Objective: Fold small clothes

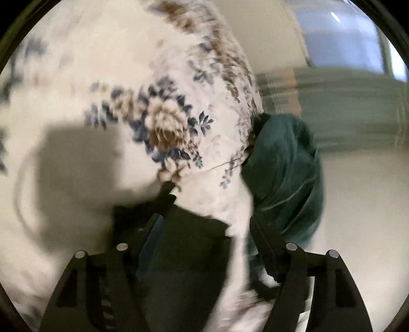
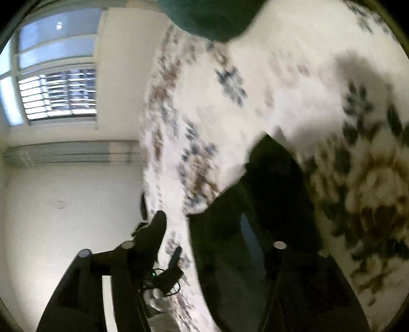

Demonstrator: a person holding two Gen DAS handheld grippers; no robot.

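A dark green garment hangs bunched at the edge of the flowered bedsheet. In the left wrist view its lower end runs down between the fingers of my left gripper, which looks closed on it. In the right wrist view only a green patch of the garment shows at the top edge, far from my right gripper. The right gripper's fingers stand apart, dark and blurred, over the sheet. Both views are motion-blurred.
The bed edge runs diagonally through both views. Beyond it are a pale wall, a window and a radiator. A small black device with a cable lies by the bed edge.
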